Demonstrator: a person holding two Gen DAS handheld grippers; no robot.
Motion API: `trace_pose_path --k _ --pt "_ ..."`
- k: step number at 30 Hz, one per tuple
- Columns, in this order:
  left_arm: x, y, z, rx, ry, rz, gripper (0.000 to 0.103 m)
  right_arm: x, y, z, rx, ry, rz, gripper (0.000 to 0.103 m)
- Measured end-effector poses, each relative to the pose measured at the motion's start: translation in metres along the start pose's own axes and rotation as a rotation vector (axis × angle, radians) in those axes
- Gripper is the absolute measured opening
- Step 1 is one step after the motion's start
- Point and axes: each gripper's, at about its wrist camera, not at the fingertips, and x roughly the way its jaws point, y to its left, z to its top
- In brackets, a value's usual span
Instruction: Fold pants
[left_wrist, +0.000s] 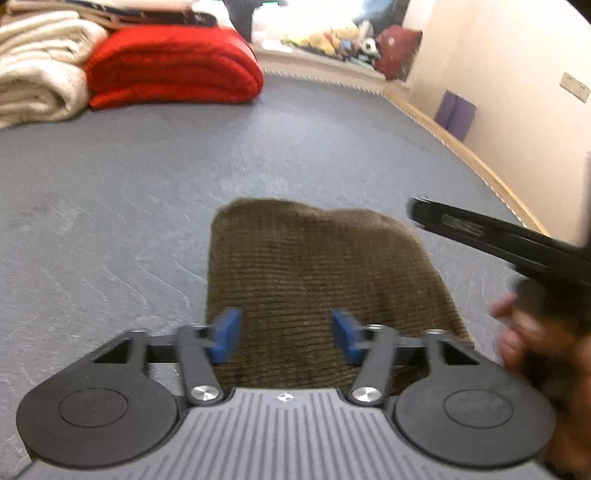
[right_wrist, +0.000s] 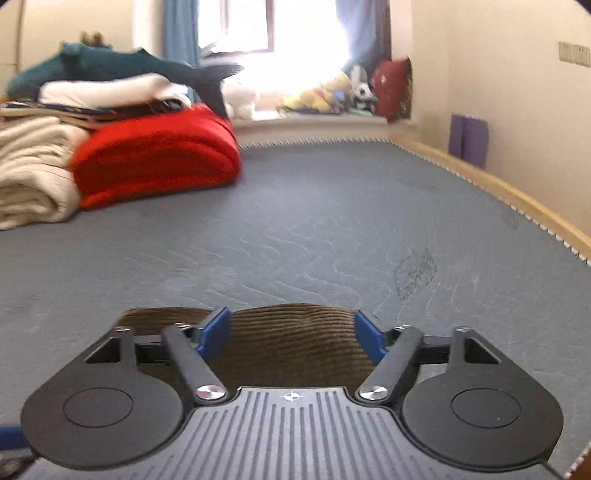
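Left wrist view: the brown corduroy pants (left_wrist: 317, 273) lie folded on the grey bed cover (left_wrist: 147, 192), just ahead of the left gripper (left_wrist: 288, 334), whose blue pads stand wide apart, gripping nothing. The right gripper (right_wrist: 291, 332) is likewise spread wide above the cloth. A red blanket (left_wrist: 173, 66) and cream blanket (left_wrist: 37, 74) sit well behind, clear of the pants.

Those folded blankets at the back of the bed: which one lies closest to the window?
The red blanket. It lies on the window side of the cream blanket, which sits further left, towards the picture's edge.
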Motion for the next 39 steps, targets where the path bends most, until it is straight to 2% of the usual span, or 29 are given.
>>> trace_pose_path --k 3,6,10,12,14,16,17,18,19,20,23,27,29,39 --pt "-0.020 -0.001 0.004 -0.016 -0.030 0.021 0.090 -0.045 -0.016 0.005 0.044 0.009 0.003 0.086" --pt "-0.047 -0.007 0.010 0.028 -0.075 0.033 0.102 -0.080 -0.034 0.004 0.080 0.055 0.018 0.094" --pt "-0.083 -0.017 0.001 0.075 -0.107 0.061 0.103 -0.114 -0.042 -0.022 0.016 0.098 0.029 0.097" --pt "-0.090 -0.022 -0.015 0.082 -0.093 0.050 0.103 -0.120 -0.042 -0.035 0.056 0.115 0.028 0.097" --pt "-0.085 -0.023 -0.037 0.067 -0.084 0.054 0.103 -0.122 -0.037 -0.046 0.063 0.131 0.056 0.097" --pt "-0.068 -0.022 -0.065 0.057 -0.059 0.088 0.103 -0.114 -0.027 -0.058 -0.025 0.205 0.000 0.097" --pt "-0.051 -0.023 -0.069 0.049 0.052 0.121 0.103 -0.112 -0.024 -0.063 -0.062 0.226 -0.029 0.097" --pt "-0.039 -0.020 -0.068 0.010 0.132 0.120 0.102 -0.110 -0.025 -0.068 -0.088 0.245 -0.050 0.097" --pt "-0.034 -0.017 -0.066 -0.030 0.143 0.084 0.102 -0.107 -0.027 -0.072 -0.090 0.267 -0.052 0.097" --pt "-0.032 -0.016 -0.063 -0.045 0.122 0.070 0.103 -0.106 -0.031 -0.074 -0.073 0.283 -0.038 0.097" --pt "-0.013 -0.024 -0.056 0.034 0.125 0.126 0.103 -0.095 -0.037 -0.076 -0.036 0.337 -0.026 0.097" --pt "0.012 -0.024 -0.055 -0.013 0.193 0.093 0.103 -0.084 -0.035 -0.074 -0.059 0.341 -0.043 0.097" --pt "0.023 -0.024 -0.055 -0.004 0.209 0.087 0.103 -0.081 -0.036 -0.074 -0.062 0.352 -0.043 0.097" --pt "0.031 -0.039 -0.064 0.050 0.205 0.067 0.103 -0.072 -0.041 -0.073 -0.064 0.379 -0.038 0.097"
